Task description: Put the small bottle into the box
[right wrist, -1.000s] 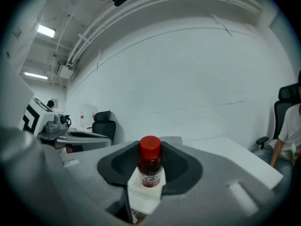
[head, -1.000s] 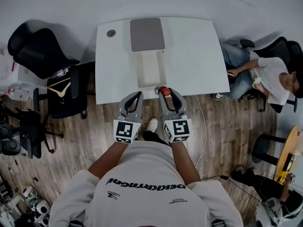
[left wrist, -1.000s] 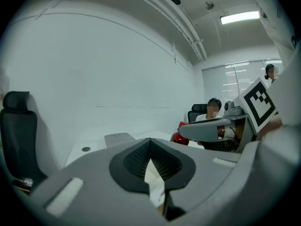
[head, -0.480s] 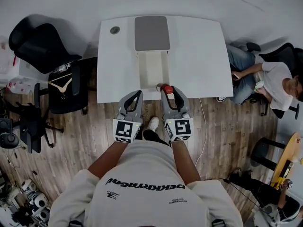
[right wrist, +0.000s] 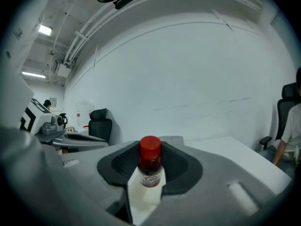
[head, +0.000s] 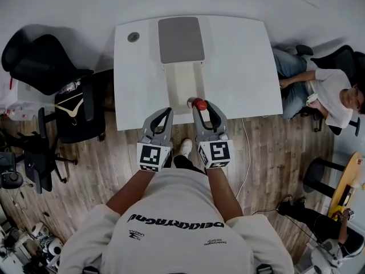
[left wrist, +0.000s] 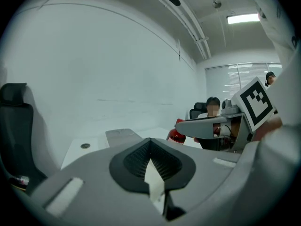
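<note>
Your right claw (head: 201, 107) is clamped on the small bottle (right wrist: 150, 167). The pads press both sides of its body. The bottle is upright, with its red cap (head: 200, 104) poking up above the tips.

The open white box (head: 169, 87) lies on the table (head: 239, 67) just ahead of that claw and a shade to its left. The box's near right corner is just beside the bottle. Its grey lid (head: 181, 39) lies open at the far end, well ahead of the claw.

Your left claw (head: 164, 115) runs alongside, just left of the right claw. Its tips are together with nothing between them. It points toward the box's near left corner, at the table's near edge.
</note>
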Motion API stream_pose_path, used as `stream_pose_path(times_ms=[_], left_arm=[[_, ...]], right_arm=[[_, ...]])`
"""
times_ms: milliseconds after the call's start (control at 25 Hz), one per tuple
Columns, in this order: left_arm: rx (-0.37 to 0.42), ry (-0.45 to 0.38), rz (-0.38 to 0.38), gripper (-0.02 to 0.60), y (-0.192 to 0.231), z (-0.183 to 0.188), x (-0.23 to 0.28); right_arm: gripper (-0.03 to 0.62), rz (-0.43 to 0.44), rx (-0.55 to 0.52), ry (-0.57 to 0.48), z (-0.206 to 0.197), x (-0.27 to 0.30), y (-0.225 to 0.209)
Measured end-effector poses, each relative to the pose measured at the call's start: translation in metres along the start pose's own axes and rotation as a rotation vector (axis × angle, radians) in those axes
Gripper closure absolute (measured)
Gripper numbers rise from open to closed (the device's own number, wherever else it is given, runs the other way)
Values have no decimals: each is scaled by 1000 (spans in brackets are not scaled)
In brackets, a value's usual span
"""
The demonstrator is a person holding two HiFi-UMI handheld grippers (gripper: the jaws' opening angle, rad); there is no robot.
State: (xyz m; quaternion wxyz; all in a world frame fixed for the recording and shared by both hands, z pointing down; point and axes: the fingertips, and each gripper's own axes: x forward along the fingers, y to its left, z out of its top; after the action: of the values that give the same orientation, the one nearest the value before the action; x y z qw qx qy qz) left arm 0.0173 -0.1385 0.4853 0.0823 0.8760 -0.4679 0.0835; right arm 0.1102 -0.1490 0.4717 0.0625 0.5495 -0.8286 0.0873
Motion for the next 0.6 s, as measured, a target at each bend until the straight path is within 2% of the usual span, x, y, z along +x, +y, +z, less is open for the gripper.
stream_pose_path(times_ms=[600], left_arm=[[-26, 27, -42, 575, 28, -16, 29]], right_arm=[[459, -33, -24, 41, -20, 43, -8]])
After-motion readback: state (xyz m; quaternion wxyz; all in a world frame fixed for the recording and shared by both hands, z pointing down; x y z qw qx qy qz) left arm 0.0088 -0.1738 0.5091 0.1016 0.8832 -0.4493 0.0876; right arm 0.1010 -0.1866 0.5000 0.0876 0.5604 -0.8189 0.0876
